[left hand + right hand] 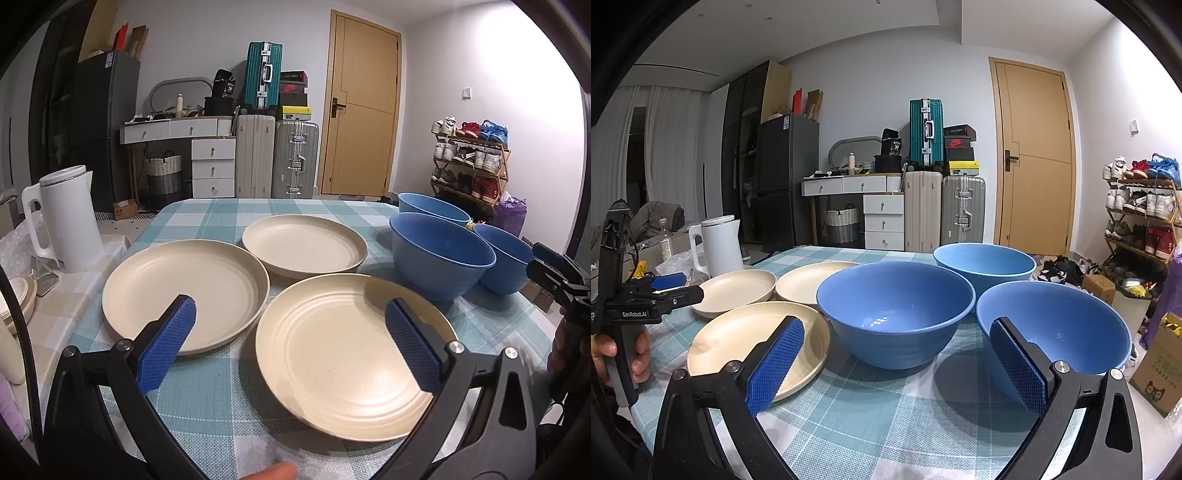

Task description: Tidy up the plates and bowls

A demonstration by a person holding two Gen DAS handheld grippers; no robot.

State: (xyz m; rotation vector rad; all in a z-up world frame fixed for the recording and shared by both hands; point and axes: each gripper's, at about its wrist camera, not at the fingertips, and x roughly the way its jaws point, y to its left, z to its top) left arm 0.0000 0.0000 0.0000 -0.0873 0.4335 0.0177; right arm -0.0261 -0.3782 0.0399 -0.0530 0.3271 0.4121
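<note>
Three cream plates lie on the checked tablecloth: one at the left (184, 291), one farther back (304, 245) and one nearest me (351, 354). To their right stand three blue bowls: a middle one (895, 306), a far one (984, 264) and a right one (1063, 321). My left gripper (289, 301) hovers open over the near edges of the left and nearest plates and holds nothing. Open too, my right gripper (897, 322) hangs in front of the middle and right bowls, touching neither.
A white kettle (70, 221) stands on a side surface left of the table (207, 406). A cardboard box (1156, 369) sits on the floor at the right, below the table edge. Suitcases, drawers and a shoe rack line the far wall.
</note>
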